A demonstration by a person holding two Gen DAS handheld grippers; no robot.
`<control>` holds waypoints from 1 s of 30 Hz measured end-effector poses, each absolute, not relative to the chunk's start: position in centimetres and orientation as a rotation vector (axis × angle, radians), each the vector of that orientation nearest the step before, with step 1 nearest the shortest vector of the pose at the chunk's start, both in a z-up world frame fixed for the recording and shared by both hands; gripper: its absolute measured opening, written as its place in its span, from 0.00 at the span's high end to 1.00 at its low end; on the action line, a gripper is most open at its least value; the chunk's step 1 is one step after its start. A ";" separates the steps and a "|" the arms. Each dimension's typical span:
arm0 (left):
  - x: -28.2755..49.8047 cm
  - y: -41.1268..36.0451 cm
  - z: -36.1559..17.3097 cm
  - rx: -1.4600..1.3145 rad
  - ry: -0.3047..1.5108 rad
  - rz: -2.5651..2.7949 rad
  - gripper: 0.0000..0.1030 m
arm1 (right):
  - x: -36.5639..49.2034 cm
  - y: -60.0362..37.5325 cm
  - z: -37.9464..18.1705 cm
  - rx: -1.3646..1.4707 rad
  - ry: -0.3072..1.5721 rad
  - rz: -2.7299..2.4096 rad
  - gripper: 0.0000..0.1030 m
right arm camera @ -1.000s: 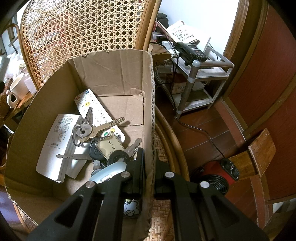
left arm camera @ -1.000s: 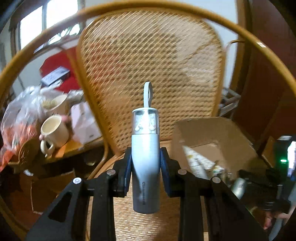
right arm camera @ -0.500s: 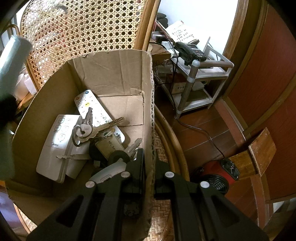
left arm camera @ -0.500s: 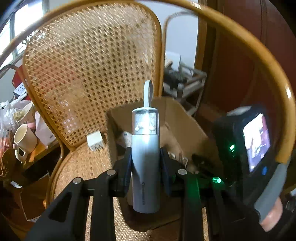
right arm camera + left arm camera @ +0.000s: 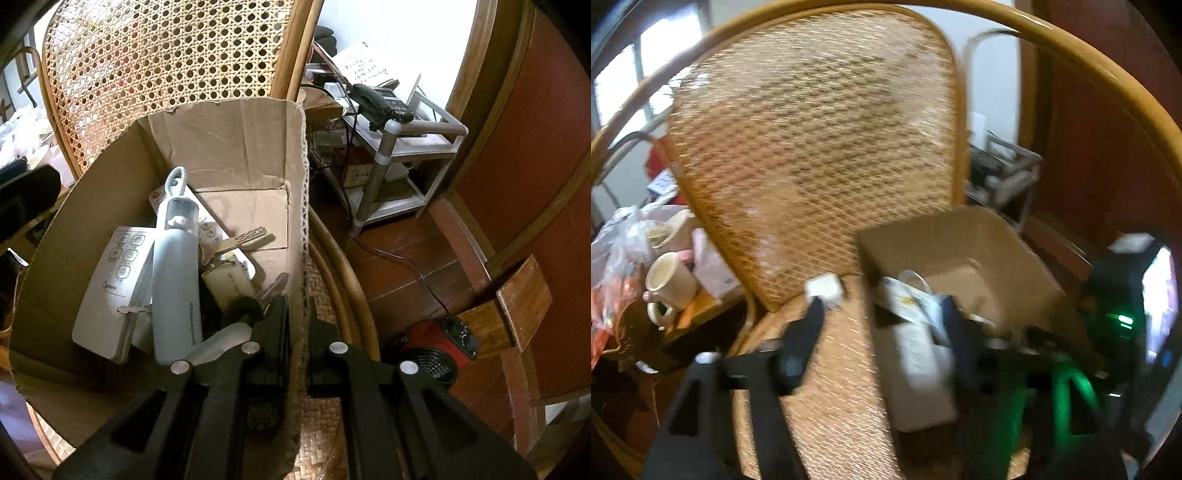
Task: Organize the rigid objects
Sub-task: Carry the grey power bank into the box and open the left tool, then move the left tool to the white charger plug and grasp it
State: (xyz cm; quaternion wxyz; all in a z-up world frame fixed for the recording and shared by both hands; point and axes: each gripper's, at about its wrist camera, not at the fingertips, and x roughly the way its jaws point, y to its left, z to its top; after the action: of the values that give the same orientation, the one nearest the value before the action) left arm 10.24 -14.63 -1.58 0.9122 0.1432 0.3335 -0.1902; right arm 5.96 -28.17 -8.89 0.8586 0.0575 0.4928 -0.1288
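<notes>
- Nearest, our right hand-held gripper (image 5: pixel 297 328) is clenched on the cardboard box (image 5: pixel 236 147) wall.
- Our left hand-held gripper (image 5: pixel 882 325) is opening, nothing pressed between its jaws.
- The pale blue bottle (image 5: pixel 175 273) lies in the box, atop white remotes (image 5: pixel 110 284).
- Behind stands a cane chair (image 5: pixel 166 55).

So inside the one cardboard box (image 5: pixel 229 147) I count one pale blue bottle (image 5: pixel 175 273), two white remotes (image 5: pixel 110 280) and a few keys (image 5: pixel 247 236). Far left of the left view, two cream mugs (image 5: pixel 670 284).

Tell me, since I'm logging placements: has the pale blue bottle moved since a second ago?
Yes. The pale blue bottle left the opening left tool and now lies inside the cardboard box.
</notes>
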 end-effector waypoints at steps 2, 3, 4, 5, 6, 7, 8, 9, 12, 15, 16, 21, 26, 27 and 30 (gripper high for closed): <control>11.4 -13.4 -1.4 0.287 0.663 -0.340 0.22 | 5.9 -28.2 -8.9 0.123 1.034 -0.270 0.93; 12.2 -12.9 -1.5 0.282 0.660 -0.324 0.20 | 5.9 -28.2 -8.9 0.121 1.034 -0.269 0.93; 13.0 -12.1 -1.5 0.268 0.657 -0.306 0.14 | 5.9 -28.2 -8.9 0.120 1.034 -0.269 0.93; 13.8 -11.4 -1.6 0.249 0.656 -0.292 0.10 | 5.9 -28.2 -8.9 0.120 1.034 -0.268 0.93; 14.7 -10.6 -1.7 0.224 0.655 -0.274 0.08 | 5.9 -28.2 -8.9 0.120 1.035 -0.268 0.93; 15.6 -10.0 -1.8 0.203 0.658 -0.261 0.06 | 5.9 -28.3 -8.9 0.120 1.034 -0.268 0.93; 16.4 -9.4 -1.9 0.182 0.660 -0.251 0.06 | 5.9 -28.3 -8.9 0.119 1.034 -0.268 0.93; 17.5 -8.7 -2.2 0.154 0.667 -0.245 0.06 | 5.9 -28.3 -8.9 0.119 1.035 -0.267 0.93; 20.3 -7.5 -3.2 0.089 0.698 -0.261 0.05 | 5.9 -28.3 -8.9 0.119 1.035 -0.267 0.93; 22.9 -6.9 -5.2 0.049 0.788 -0.295 0.05 | 5.9 -28.3 -8.9 0.125 1.032 -0.270 0.93; 24.0 -6.6 -6.3 0.029 0.835 -0.287 0.06 | 5.9 -28.4 -8.9 0.130 1.031 -0.272 0.93; 27.2 -5.1 -9.6 -0.027 0.926 -0.238 0.06 | 5.8 -28.5 -8.9 0.141 1.023 -0.270 0.93; 29.1 -5.9 -10.6 0.002 0.928 -0.229 0.06 | 5.9 -28.5 -8.9 0.141 1.024 -0.272 0.93; 29.5 -6.1 -10.8 0.007 0.923 -0.218 0.06 | 5.9 -28.5 -8.9 0.140 1.025 -0.272 0.93; 30.4 -6.7 -11.4 0.002 0.936 -0.211 0.06 | 6.0 -28.5 -8.9 0.140 1.029 -0.274 0.93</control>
State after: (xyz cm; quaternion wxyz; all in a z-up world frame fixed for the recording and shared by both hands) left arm 30.39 -6.73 -11.43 0.8871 0.0009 0.4503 -0.1014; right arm 5.98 -28.47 -8.88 0.8593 0.0668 0.4900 -0.1307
